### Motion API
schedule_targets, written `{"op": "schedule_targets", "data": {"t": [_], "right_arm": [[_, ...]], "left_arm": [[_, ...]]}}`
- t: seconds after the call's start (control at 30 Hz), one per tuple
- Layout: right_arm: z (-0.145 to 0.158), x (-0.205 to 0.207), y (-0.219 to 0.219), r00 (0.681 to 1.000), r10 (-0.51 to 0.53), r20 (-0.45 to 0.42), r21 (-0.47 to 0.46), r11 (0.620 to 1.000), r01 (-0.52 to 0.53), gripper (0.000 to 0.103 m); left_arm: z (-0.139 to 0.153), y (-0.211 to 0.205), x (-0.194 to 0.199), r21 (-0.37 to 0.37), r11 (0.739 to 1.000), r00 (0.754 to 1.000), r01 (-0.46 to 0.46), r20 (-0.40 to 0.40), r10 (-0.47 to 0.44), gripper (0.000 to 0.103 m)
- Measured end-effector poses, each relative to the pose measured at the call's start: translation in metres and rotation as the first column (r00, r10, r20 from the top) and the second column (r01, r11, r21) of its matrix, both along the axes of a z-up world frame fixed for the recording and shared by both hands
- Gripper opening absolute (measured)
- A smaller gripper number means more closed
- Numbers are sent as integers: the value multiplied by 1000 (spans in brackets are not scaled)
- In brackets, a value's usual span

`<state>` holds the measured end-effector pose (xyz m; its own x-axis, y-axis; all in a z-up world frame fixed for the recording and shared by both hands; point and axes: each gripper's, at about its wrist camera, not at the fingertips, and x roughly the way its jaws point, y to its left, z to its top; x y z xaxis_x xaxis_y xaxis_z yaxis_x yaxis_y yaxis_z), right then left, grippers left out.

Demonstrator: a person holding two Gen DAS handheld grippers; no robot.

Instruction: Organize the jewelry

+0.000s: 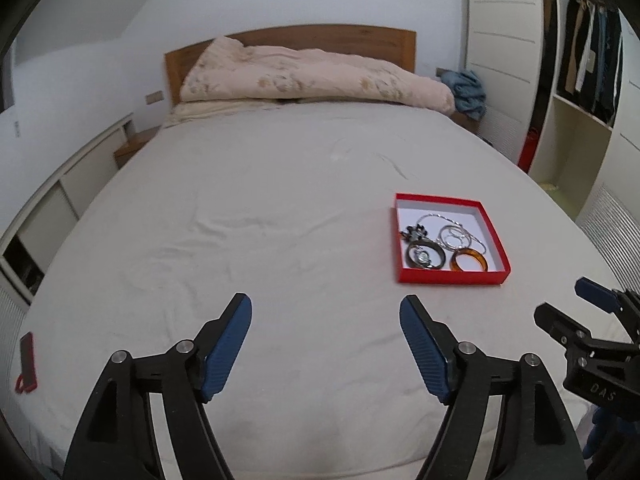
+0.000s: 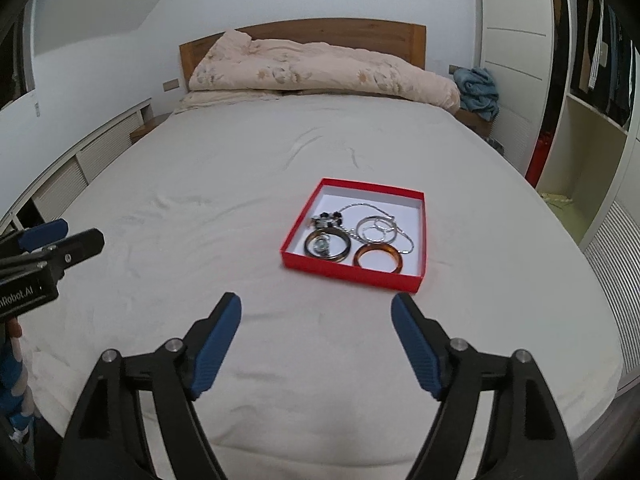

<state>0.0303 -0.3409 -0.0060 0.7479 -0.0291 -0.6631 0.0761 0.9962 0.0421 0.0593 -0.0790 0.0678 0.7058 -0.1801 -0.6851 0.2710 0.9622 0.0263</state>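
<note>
A shallow red box (image 1: 454,278) (image 2: 352,274) with a white floor lies on the bed sheet. In it are an amber bangle (image 2: 377,261) (image 1: 469,262), a dark bangle (image 2: 328,243) (image 1: 426,256) with a small watch inside it, silver rings with a silver chain (image 2: 378,229) (image 1: 454,235), and a dark beaded piece (image 2: 329,219). My left gripper (image 1: 326,312) is open and empty, left of and nearer than the box. My right gripper (image 2: 316,310) is open and empty, just in front of the box. Each gripper shows at the edge of the other's view.
The bed (image 2: 240,184) has a folded quilt (image 2: 320,72) at the wooden headboard. A red phone (image 1: 27,362) lies at the bed's left edge. A wardrobe with hanging clothes (image 1: 588,56) stands on the right. Blue cloth (image 2: 478,90) lies on the nightstand.
</note>
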Motion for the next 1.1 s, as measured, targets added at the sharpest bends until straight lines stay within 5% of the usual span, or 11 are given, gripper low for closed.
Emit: {"op": "schedule_targets", "data": {"t": [0.47,1.1], "right_arm": [[35,-58,63,994,67,90,-62,996,-61,80],[43,-107,107,981,146,129,-112,985,-131,81]], "left_arm": [[26,60,-69,-18,995,991,-94,99,95,83],[36,112,-132,-38,987,973,-155,169,159,85]]}}
